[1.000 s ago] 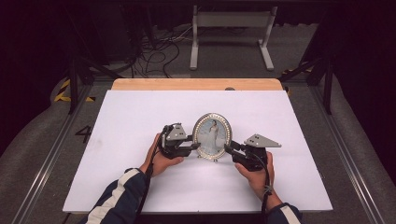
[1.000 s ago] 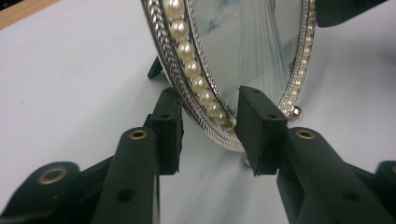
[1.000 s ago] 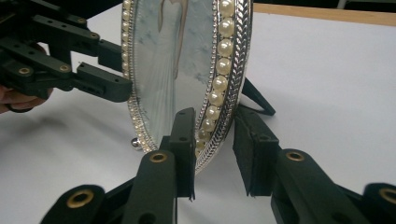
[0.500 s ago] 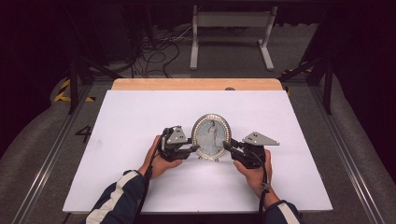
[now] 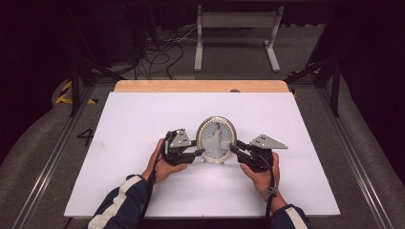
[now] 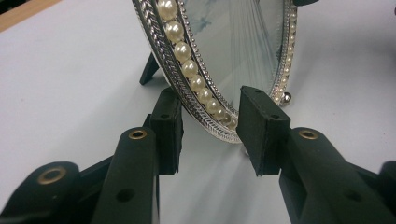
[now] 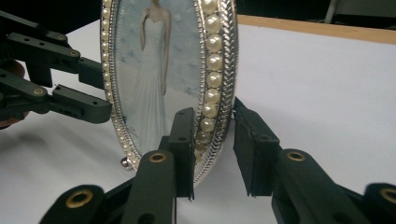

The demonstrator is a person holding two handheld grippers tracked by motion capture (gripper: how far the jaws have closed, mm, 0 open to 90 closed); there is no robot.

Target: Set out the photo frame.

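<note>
Dark room, cables and a metal stand [image 5: 237, 36] on the floor beyond; white tabletop [image 5: 143, 119] with a wooden strip along its far edge.

Picture frame [image 5: 216, 139]: oval, silver, edged with pearls, standing upright near the middle of the tabletop, holding a picture of a figure in a white gown. The top of the frame is cut off in both gripper views. A dark back strut [image 6: 148, 70] and one small ball foot [image 6: 286, 97] can be seen; the rest of the back is hidden.

Left gripper [image 5: 198, 151]: at the frame's left edge, jaws apart on either side of the rim, a gap visible at each pad; contact cannot be made out.

Right gripper [image 5: 235, 147]: at the frame's right edge, jaws straddling the rim, the front pad [image 7: 183, 140] against the pearls, the back pad partly hidden behind the rim.

Hands and striped sleeves enter from below.
</note>
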